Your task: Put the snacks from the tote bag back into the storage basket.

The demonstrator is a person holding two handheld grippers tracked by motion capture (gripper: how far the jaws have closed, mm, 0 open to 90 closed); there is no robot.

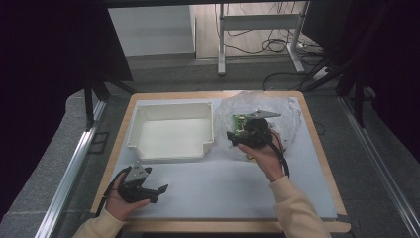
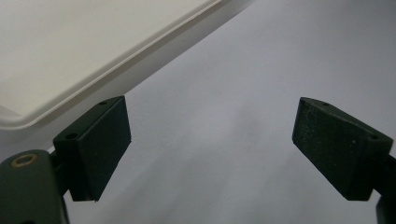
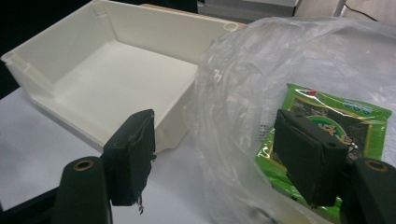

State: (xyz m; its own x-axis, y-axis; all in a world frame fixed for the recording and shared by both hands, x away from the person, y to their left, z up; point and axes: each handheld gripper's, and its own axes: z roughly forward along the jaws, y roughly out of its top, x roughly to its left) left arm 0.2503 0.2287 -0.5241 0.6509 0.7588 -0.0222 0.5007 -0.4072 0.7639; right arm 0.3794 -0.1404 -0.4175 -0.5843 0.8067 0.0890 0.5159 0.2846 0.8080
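Since the green snack packet (image 3: 327,126) is light, crinkly and slick inside its clear bag (image 3: 243,93), I bring my right gripper (image 3: 215,154), jaws spread, toward its flat edge.

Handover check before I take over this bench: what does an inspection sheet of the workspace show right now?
Surface: white mat on a wood-edged table, bare at front.
Job's things: green packet inside clear bag; white bin beside it.
Clutter: nothing seen.
Grippers: right gripper open at the bag's mouth; left gripper open over the mat, holding nothing.
Cables: one trails from each gripper; more lie on the floor.
Surroundings: desk frame, dark curtains.
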